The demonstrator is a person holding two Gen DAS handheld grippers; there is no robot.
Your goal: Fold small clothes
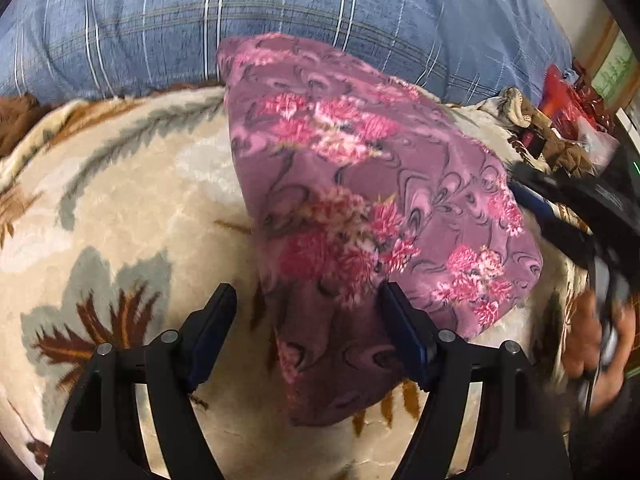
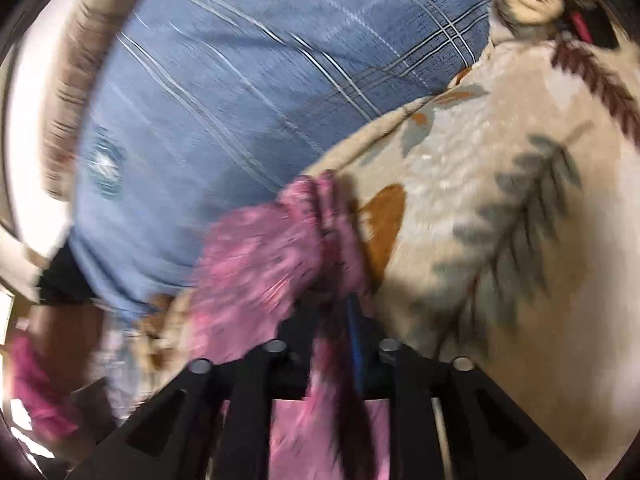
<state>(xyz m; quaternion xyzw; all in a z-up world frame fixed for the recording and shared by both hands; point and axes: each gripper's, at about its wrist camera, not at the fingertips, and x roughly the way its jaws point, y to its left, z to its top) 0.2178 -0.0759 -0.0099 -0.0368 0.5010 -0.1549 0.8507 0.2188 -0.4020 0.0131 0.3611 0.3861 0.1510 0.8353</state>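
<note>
Garment (image 1: 360, 208) lay part-folded on blanket (image 1: 120, 220); our right claw (image 2: 340, 320) clamped its edge, left claw (image 1: 308, 300) gaped apart; folds remained.

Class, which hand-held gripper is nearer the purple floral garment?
Right. The right hand-held gripper is shut on the garment; the left hand-held gripper hangs open over its near corner.

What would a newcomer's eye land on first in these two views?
The purple floral garment dominates, spread over the cream leaf-patterned blanket mid-frame in the left view. The left tool hangs open at the garment's near edge, while the right tool is shut on a bunched part of it. A blue plaid cushion fills the background.
</note>
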